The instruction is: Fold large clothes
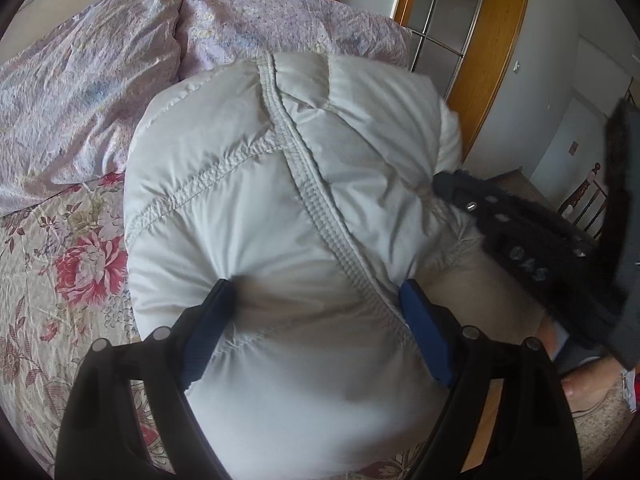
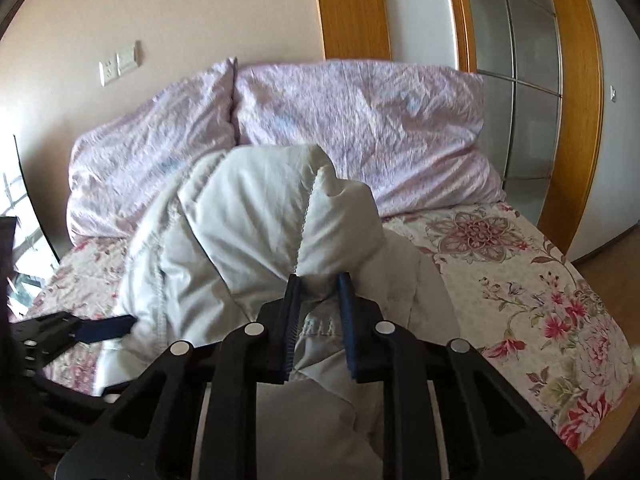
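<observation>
Bedspread [image 1: 60, 240]: it is lying flat under everything and is giving a wide soft surface for the folding.
Pillows [image 2: 280, 128]: they are resting at the head of the bed against the wall, behind the work.
Jacket [image 1: 280, 200]: the white padded jacket is sitting on the bed as a bulging bundle, between the two grippers; it is puffing up because the filling is pushing back.
Left gripper [image 1: 316, 300]: its jaws are standing wide and are pressing on both sides of the thick bundle (the fabric is dimpling at the left pad), probably to keep the folded bulk together.
Right gripper [image 2: 320, 292]: its jaws are standing narrow and are pinching a fold of the jacket beside the zipper [image 2: 302, 224]; I judge it is holding this edge to bring it over.
Door [image 2: 520, 80]: it is standing at the right, behind the bed, not involved.
</observation>
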Available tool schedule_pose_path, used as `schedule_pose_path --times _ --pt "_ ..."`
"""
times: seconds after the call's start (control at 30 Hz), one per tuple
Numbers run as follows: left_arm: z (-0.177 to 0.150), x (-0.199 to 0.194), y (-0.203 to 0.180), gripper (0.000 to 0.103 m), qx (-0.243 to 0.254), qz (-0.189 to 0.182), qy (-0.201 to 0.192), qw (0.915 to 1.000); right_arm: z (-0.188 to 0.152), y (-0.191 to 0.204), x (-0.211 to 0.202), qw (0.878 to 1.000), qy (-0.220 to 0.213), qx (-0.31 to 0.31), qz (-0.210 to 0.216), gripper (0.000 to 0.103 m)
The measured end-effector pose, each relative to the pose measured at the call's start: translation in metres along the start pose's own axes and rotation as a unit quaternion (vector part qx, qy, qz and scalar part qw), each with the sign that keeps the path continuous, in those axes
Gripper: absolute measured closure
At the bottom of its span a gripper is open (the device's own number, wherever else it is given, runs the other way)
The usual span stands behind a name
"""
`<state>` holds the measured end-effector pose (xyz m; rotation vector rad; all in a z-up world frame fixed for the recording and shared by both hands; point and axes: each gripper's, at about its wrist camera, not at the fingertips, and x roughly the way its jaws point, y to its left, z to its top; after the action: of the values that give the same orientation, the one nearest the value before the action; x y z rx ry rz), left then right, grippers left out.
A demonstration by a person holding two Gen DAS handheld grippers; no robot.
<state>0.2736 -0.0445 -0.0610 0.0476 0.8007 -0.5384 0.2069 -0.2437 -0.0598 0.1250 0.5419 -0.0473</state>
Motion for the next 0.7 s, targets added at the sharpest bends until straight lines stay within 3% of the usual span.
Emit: schedule_pose_path --times 0.37,0.57,0.7 --pt "0.011 -0.012 0.021 0.020 -0.040 -0.027 -0.027 0.9985 -0.005 -0.015 0.060 0.999 0.047 0.006 -0.018 0.086" --pt "0.026 -0.014 0.052 0.020 -0.079 0.006 -0.043 0.9959 -0.009 -0.017 0.079 0.998 0.064 -0.002 -0.027 0.086" --pt "0.030 -0.005 0.065 0.020 -0.083 0.057 -0.044 0.9939 -0.012 -0.017 0.089 0.997 0.066 -0.006 -0.031 0.086"
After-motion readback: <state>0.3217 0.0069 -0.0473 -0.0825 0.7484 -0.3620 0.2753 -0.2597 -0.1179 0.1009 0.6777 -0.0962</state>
